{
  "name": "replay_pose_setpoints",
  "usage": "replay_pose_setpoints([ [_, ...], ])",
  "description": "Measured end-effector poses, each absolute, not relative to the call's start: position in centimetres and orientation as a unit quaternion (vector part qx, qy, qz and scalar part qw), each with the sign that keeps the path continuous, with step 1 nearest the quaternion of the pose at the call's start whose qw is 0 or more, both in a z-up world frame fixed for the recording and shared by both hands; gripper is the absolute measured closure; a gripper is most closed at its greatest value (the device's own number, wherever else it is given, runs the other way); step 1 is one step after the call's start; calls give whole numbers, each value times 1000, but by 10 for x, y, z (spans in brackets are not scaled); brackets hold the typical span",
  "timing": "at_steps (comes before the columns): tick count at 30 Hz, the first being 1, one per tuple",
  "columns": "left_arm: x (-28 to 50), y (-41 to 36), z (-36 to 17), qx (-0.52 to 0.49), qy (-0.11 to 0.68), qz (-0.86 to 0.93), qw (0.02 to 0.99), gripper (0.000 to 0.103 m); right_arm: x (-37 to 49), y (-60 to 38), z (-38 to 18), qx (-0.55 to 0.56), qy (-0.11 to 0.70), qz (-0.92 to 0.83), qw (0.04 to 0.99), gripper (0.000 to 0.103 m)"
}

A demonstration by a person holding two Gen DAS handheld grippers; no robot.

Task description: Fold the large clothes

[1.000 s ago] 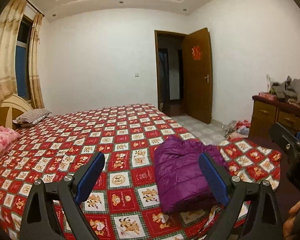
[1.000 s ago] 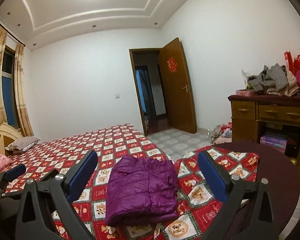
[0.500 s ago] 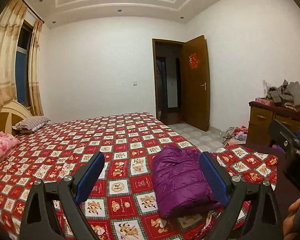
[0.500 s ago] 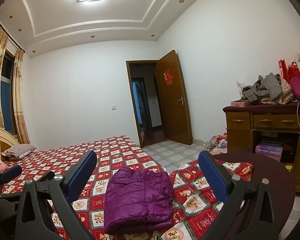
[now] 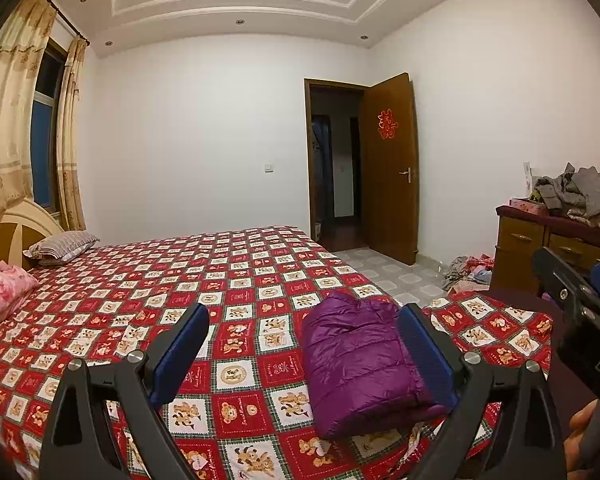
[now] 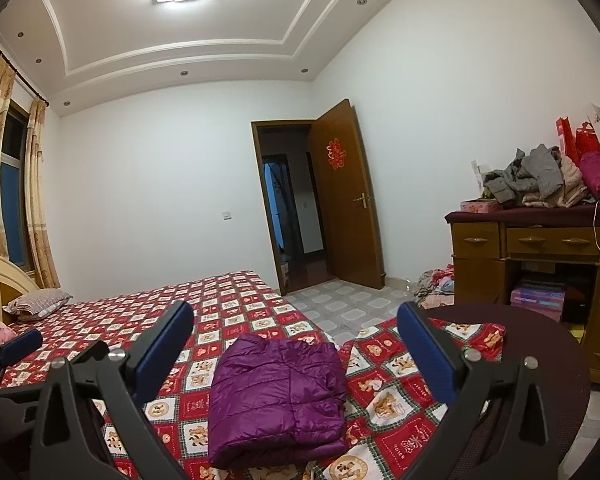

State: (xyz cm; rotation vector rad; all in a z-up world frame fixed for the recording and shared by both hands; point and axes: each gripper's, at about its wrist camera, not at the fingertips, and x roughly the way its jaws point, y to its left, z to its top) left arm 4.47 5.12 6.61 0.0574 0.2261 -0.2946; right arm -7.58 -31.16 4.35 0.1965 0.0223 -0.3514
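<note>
Left gripper (image 5: 302,344): You held it up in the air above the bed. Its two blue fingers (image 5: 180,350) were spread wide apart and held nothing.
Right gripper (image 6: 296,350): You held it up above the bed too. Its fingers were wide apart, and nothing was between them.
Purple jacket (image 6: 278,396): It lay folded in a neat, puffy square on the bed, near the bed's foot corner. Neither gripper touched it.
Bed (image 5: 148,280): It wore a red cover with little bear pictures.
Striped pillow (image 5: 62,242): It sat at the head of the bed.
Pink blanket (image 5: 0,292): It was at the head end of the bed, beside the pillow.
Door (image 6: 346,192): It stood open past the foot of the bed.
Wooden desk (image 6: 540,244): It stood across the floor from the bed, with a pile of clothes (image 6: 540,178) on top.
</note>
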Motion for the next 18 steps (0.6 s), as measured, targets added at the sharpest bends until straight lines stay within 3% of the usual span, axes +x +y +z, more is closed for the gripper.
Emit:
replay_pose_setpoints([
  [18, 43, 53, 67, 30, 107, -143, 984, 7, -77, -313, 45, 99, 13, -174, 980, 0],
])
